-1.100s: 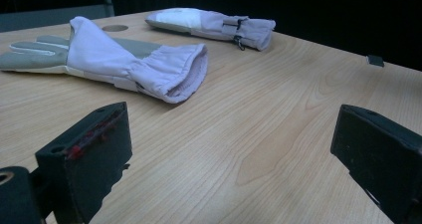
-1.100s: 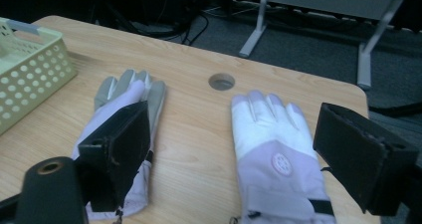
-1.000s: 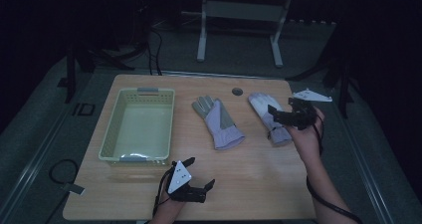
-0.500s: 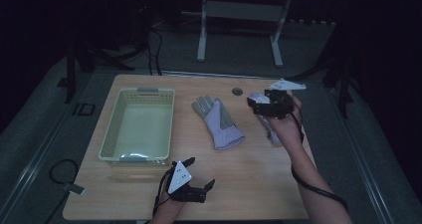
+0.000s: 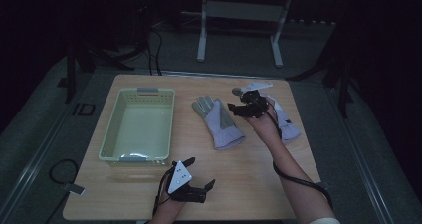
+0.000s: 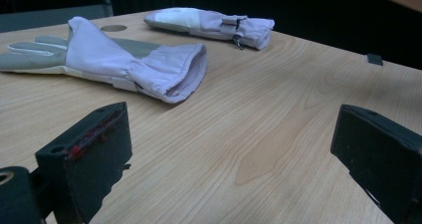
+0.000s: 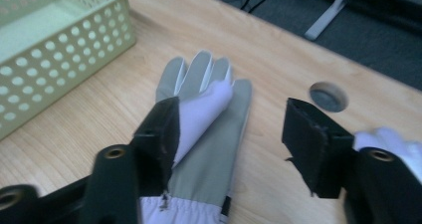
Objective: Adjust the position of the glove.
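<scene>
Two lavender and grey gloves lie flat on the wooden table. The middle glove (image 5: 219, 122) (image 6: 124, 59) (image 7: 209, 134) has its fingers pointing away from me. My right gripper (image 5: 234, 104) (image 7: 231, 109) hovers just over its right side, open. Its jaws have just been closing and straddle the glove's palm without pressing on it. The other glove (image 5: 288, 127) (image 6: 209, 22) lies to the right, partly behind my right hand. My left gripper (image 5: 199, 173) (image 6: 234, 134) rests near the table's front edge, open with nothing between its jaws.
A pale green perforated basket (image 5: 110, 134) (image 7: 59, 50) stands on the table's left half. A round hole (image 5: 237, 90) (image 7: 327, 95) sits in the tabletop near the far edge. A metal stand (image 5: 239, 10) rises beyond the table, and cables lie on the floor.
My right gripper has moved left and slightly down, from above the right glove to the middle glove, with its jaws narrower. The left gripper has stayed where it was.
</scene>
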A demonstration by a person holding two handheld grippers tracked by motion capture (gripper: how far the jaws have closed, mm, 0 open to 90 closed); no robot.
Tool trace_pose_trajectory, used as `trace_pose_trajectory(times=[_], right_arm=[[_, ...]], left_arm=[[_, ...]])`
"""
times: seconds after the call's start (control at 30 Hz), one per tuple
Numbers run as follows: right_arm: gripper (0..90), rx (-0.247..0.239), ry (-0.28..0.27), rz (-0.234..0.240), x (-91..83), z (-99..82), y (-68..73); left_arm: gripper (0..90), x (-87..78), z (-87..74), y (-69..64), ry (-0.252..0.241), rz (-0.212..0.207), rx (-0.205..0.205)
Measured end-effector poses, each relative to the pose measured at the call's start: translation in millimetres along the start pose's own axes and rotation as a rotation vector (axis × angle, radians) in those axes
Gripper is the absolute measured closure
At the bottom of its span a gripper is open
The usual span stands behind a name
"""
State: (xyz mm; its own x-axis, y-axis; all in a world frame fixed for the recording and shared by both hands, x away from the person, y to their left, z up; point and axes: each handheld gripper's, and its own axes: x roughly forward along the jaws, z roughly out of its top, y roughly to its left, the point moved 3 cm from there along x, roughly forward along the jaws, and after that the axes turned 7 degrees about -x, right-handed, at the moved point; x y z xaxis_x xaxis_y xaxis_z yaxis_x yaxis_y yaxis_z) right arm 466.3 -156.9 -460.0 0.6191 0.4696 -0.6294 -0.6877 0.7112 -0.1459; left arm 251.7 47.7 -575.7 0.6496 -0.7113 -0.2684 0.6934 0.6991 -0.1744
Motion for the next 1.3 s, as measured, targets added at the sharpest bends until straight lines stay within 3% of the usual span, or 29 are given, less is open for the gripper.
trace_pose_trajectory(times=[0.4, 0.57, 0.83, 1.03, 1.3], right_arm=[[46.2, -0.027, 0.118, 0.016, 55.6, -28.8, 6.2], [46.3, -0.016, 0.155, 0.029, 71.0, -38.6, 7.2], [45.2, -0.038, 0.212, 0.049, 91.4, -52.4, 9.7], [56.1, 0.053, 0.197, 0.126, 95.5, -60.8, 5.8], [73.2, 0.076, 0.201, 0.126, 94.8, -59.6, 10.7]], left_arm=[[2.5, -0.2, 0.0, 0.2, -0.002, -0.006, -0.004], [2.5, -0.1, 0.0, 0.4, -0.002, -0.005, -0.007], [2.5, -0.4, -0.2, -0.2, 0.0, -0.006, -0.002], [2.5, -0.6, -0.2, -0.3, -0.001, -0.005, -0.001], [2.5, -0.4, -0.2, 0.1, 0.0, -0.003, -0.006]])
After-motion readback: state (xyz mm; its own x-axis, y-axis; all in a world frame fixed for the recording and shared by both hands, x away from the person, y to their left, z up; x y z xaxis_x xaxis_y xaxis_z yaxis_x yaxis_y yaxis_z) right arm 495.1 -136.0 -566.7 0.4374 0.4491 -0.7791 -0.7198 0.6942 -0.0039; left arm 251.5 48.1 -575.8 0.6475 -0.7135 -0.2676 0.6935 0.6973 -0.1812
